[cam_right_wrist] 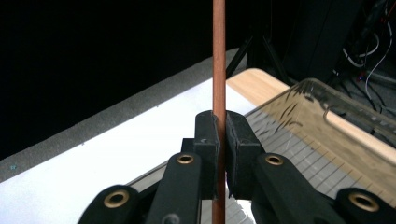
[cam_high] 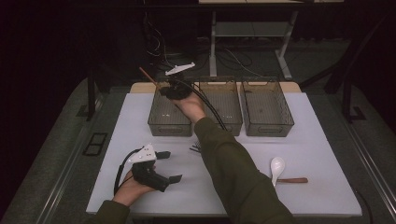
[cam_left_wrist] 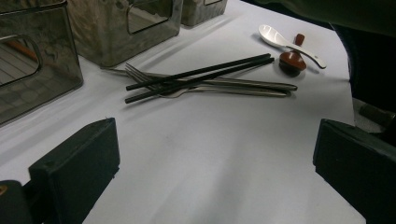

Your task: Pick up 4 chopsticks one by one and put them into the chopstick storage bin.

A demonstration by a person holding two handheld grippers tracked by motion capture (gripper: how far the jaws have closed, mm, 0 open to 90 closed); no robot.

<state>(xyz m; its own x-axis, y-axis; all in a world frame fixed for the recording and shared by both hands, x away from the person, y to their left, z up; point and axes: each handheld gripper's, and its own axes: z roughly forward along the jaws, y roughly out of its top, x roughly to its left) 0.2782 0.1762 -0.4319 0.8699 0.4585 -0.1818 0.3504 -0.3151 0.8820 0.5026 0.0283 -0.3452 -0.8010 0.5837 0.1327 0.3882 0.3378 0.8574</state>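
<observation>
A thin, round, reddish-brown wooden chopstick stands clamped between the jaws of the right gripper, above the leftmost of three smoky, see-through plastic bins. The lower end of the chopstick is cut off by the frame. The left gripper rests with its jaws spread wide and nothing between them. Ahead of its jaws lie two black chopsticks, two steel forks, one white spoon and one brown spoon.
</observation>
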